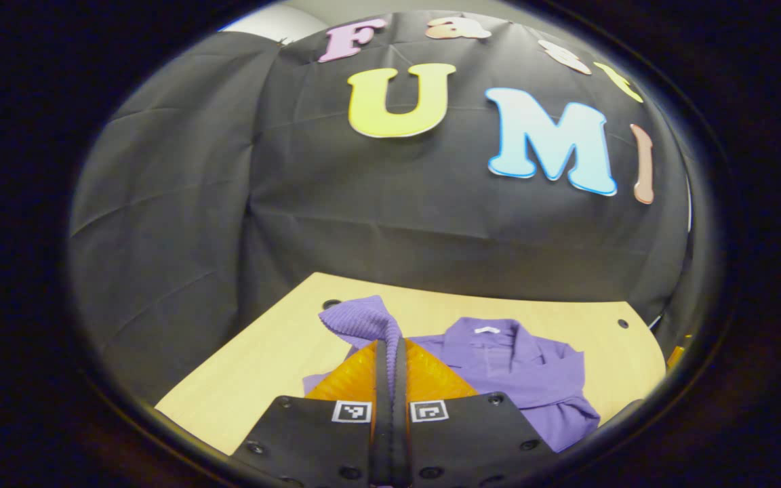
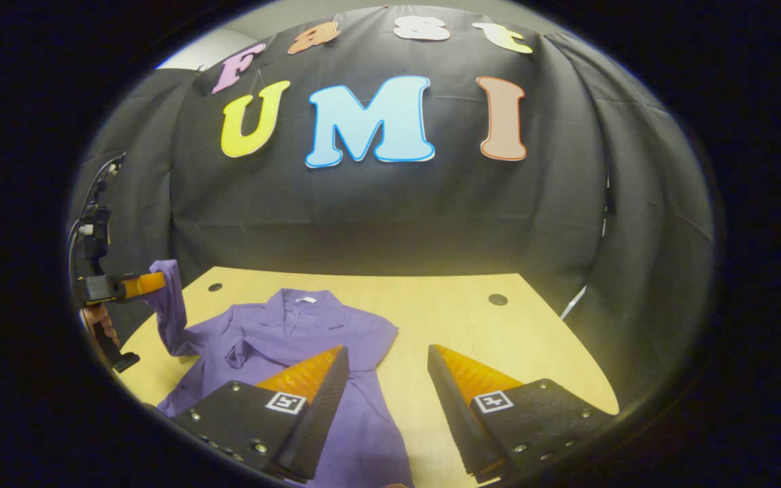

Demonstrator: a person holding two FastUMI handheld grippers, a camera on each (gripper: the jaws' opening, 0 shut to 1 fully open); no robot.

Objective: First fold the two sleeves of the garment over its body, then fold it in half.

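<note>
A: The left gripper (image 1: pixel 390 352) has its fingers pressed together on the cuff end of a purple ribbed-knit sleeve (image 1: pixel 362 320), which bunches just above the tips. From the right gripper view, that gripper (image 2: pixel 134 285) holds the sleeve (image 2: pixel 168 305) lifted off the bench, out past the garment's left edge.

B: And the garment itself?

A: A purple collared shirt of soft knit cloth (image 2: pixel 295 332), lying flat on the pale wooden bench (image 2: pixel 499 332), collar toward the booth wall. The sleeve on its other side looks already laid across the body, as seen in the left gripper view (image 1: pixel 553 400).

B: The right gripper?

A: The right gripper (image 2: pixel 385 379) hovers with fingers wide apart and nothing between them, over the shirt's lower edge.

B: What might spoil it?

A: The pinch looks small, only at the cuff. I'd judge the knit could slip out mid-carry, dropping the sleeve short of the shirt's body. Pulling too hard might also drag the whole shirt sideways, since nothing pins it, and rumple the sleeve already folded.
</note>
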